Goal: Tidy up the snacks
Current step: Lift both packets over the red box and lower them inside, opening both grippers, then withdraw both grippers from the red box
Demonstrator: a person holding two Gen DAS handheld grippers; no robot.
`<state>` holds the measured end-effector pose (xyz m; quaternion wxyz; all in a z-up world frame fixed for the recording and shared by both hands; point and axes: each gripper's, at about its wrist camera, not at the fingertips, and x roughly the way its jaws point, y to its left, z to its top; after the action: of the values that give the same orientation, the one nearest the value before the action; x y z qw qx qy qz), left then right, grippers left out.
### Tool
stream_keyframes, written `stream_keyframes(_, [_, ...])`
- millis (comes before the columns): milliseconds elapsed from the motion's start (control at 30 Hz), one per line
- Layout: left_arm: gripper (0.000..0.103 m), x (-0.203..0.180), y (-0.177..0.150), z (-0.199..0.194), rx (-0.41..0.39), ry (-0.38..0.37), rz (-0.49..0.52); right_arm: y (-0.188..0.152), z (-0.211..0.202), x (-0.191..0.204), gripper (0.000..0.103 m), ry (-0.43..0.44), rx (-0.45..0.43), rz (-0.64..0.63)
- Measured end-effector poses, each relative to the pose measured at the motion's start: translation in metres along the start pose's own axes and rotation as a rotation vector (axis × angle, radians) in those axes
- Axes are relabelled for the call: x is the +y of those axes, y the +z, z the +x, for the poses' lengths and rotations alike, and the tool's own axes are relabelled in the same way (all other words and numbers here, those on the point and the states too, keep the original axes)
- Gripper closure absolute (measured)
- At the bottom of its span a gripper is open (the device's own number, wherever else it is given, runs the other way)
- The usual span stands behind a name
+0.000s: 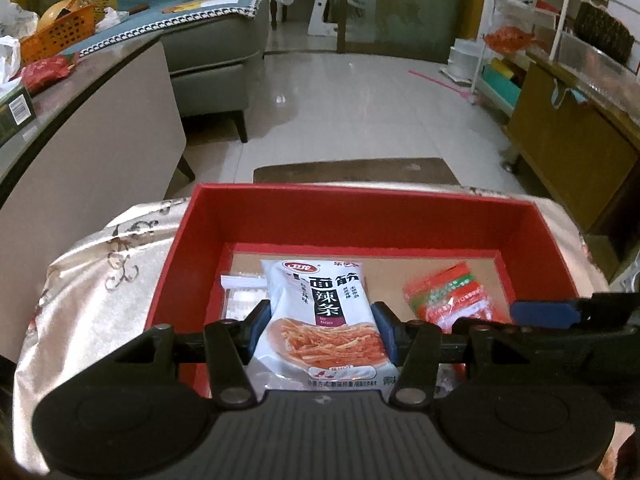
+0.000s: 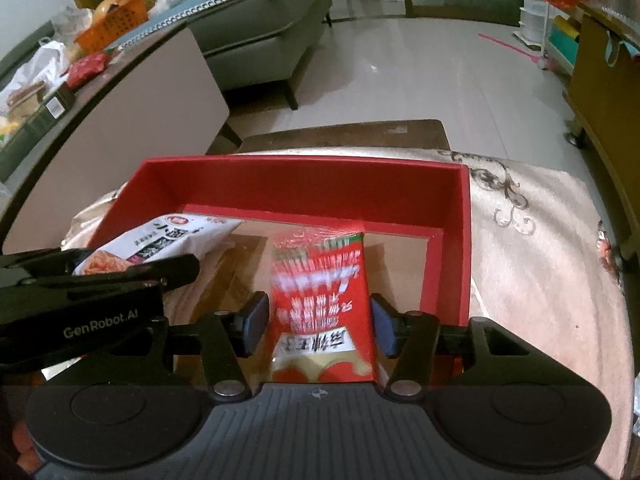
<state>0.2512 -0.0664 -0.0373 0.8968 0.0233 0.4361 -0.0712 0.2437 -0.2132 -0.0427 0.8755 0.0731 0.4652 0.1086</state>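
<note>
Left gripper (image 1: pixel 322 330) clamps white spicy-strip packet (image 1: pixel 320 312); right gripper (image 2: pixel 318 326) clamps red snack packet (image 2: pixel 322 300). Lower both flat into red cardboard box (image 1: pixel 360 216), white at 9 o'clock, red at 3, apart.

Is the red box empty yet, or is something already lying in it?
Not empty: a clear packet lies on the red box floor, beside the white bag.

Ahead of the fingers, a glossy pale tiled floor (image 1: pixel 360 92) is reflecting room light. A grey sofa (image 1: pixel 216 60) is standing far left, a wooden cabinet (image 1: pixel 568 152) far right, glass doors (image 1: pixel 412 4) closing the far end.
</note>
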Motion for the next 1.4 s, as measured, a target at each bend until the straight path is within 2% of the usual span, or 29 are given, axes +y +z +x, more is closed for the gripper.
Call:
stream_keyframes(167, [0.054,-0.002,-0.003,0.001,0.012,0.015,0.022,-0.001,0.001,0.000,0.038,-0.004,0.010,-0.011])
stream_keyframes(333, [0.045,0.000,-0.004,-0.002,0.022,0.025,0.016,-0.001,0.000,-0.001,0.035,-0.009,0.018,-0.012])
stream_keyframes(700, [0.037,0.006,-0.011,-0.030,0.000,0.019,-0.005,-0.008,-0.019,0.002,0.028,-0.007,0.006,-0.015])
stream_keyframes(1100, [0.036,0.012,-0.018,-0.059,-0.051,0.025,-0.010,-0.014,-0.047,0.012,0.024,0.019,-0.038,-0.029])
stream_keyframes(1400, [0.036,0.022,-0.025,-0.073,-0.053,0.018,-0.034,-0.019,-0.053,0.017,0.021,0.023,-0.036,-0.034])
